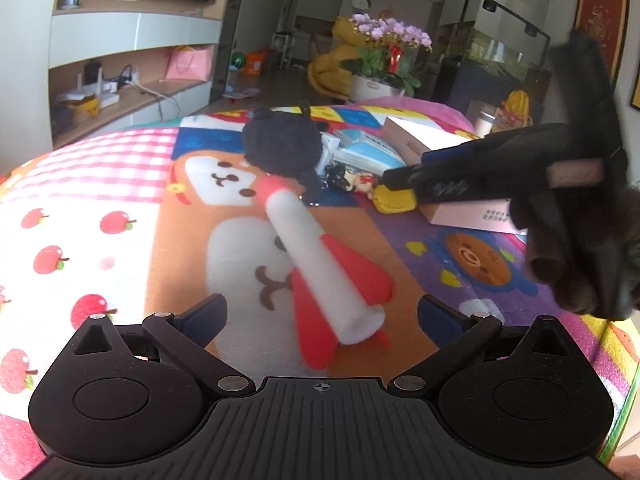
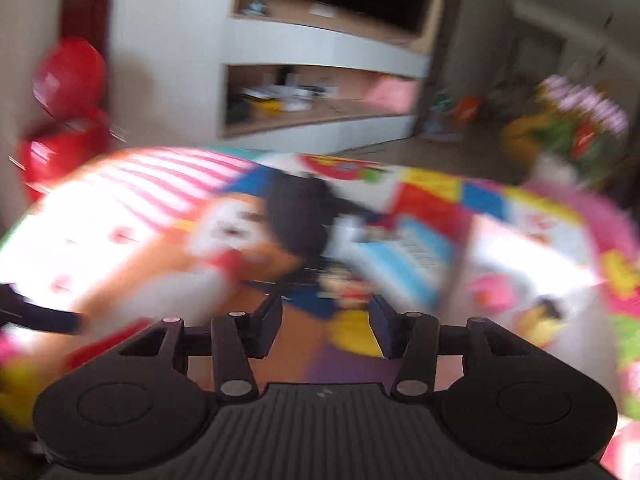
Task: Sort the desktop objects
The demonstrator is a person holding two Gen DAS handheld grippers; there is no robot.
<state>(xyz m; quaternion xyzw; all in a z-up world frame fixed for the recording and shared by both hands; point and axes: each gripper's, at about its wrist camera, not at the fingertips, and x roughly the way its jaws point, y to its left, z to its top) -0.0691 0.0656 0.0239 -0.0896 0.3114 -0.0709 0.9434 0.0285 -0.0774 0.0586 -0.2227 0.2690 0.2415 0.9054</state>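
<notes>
My left gripper is open, its two fingers wide apart. A white foam rocket with red fins lies on the patterned mat just ahead of the gap, touching neither pad. At the right of the left wrist view my right gripper reaches over a small yellow object. The right wrist view is blurred. There my right gripper shows its jaws apart, with the yellow object lying below the gap and no pad pressing on it. A black plush item and a small figure charm lie beyond.
A pink box sits under the right gripper's arm. Farther back lie a white box and a blue-and-white packet. The colourful mat covers the whole surface. Shelves and a flower pot stand behind it.
</notes>
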